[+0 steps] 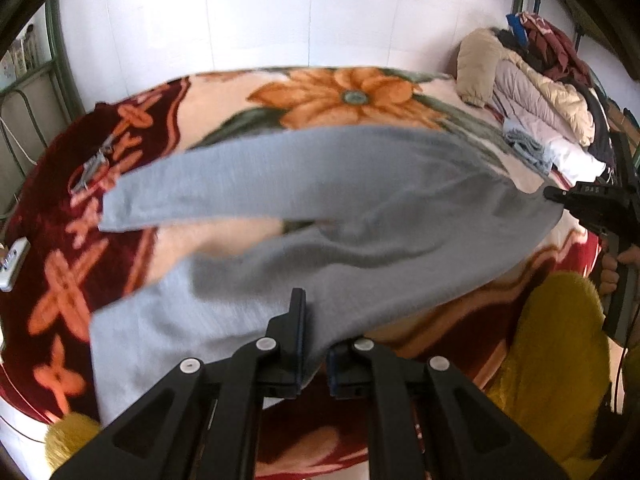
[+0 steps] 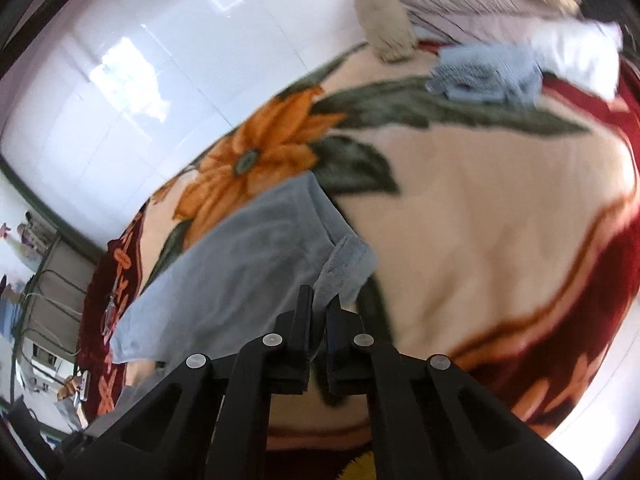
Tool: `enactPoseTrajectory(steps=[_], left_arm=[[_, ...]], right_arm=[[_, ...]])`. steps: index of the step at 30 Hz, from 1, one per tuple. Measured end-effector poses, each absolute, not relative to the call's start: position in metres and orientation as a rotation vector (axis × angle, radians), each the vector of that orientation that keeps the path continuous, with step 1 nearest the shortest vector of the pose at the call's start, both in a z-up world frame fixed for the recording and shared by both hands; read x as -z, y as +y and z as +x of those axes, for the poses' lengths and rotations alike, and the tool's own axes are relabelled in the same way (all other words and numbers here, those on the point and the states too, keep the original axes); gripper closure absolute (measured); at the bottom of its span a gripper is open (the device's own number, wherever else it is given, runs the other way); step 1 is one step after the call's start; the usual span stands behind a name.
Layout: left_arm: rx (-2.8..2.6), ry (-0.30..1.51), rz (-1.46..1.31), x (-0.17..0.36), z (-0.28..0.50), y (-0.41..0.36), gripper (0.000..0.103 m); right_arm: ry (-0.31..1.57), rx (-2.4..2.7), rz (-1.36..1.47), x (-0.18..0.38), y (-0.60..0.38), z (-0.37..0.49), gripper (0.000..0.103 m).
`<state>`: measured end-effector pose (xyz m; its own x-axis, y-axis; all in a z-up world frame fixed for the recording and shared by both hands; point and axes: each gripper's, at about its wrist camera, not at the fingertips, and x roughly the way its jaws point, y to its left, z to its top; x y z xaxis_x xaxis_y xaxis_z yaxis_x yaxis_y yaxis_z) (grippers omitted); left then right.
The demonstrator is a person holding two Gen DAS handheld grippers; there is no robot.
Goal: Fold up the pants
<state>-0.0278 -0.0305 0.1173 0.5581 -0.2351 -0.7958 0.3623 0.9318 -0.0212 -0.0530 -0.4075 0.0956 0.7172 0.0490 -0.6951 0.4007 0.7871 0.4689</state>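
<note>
With the left gripper (image 1: 314, 344) clenching the near waist edge of the grey pants (image 1: 320, 200) and the right gripper (image 2: 318, 320) clenching the far-right corner, both are lifting them off the floral blanket (image 1: 340, 92), and keeping the waistband taut and level seems best.

Floral blanket (image 1: 340, 96) on bed; clothes heap (image 1: 532, 80) at far end.

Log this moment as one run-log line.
step: lifting pants | left hand-held gripper: shut on pants edge | right hand-held gripper: shut on pants | pants: legs spread over blanket | fold: not yet made
</note>
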Motion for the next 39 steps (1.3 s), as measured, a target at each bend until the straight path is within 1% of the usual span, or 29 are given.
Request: enactPoseTrajectory(steps=[4,8,15,27,39], left_arm=[[0.347,0.904,0.126,-0.136,-0.01,-0.027,0.095],[0.326,0.905,0.104,-0.14,0.008,-0.025,0.095],[0.3,0.917,0.118,-0.137,0.036,-0.026,0.095],[0.275,0.935,0.064,-0.133,0.1,-0.023,0.095],[0.273,0.981,0.088,-0.107,0.168,-0.031,0.095]], right_arm=[[0.749,0.186,0.597,-0.11,-0.405,-0.03,0.097],[0.734,0.173,0.577,-0.115,-0.403,-0.011,0.097],[0.741,0.173,0.552,-0.114,-0.399,0.024,0.097],[0.738,0.184,0.502,-0.112,-0.398,0.064,0.097],[0.77,0.196,0.449,-0.09,-0.4,0.118,0.097]])
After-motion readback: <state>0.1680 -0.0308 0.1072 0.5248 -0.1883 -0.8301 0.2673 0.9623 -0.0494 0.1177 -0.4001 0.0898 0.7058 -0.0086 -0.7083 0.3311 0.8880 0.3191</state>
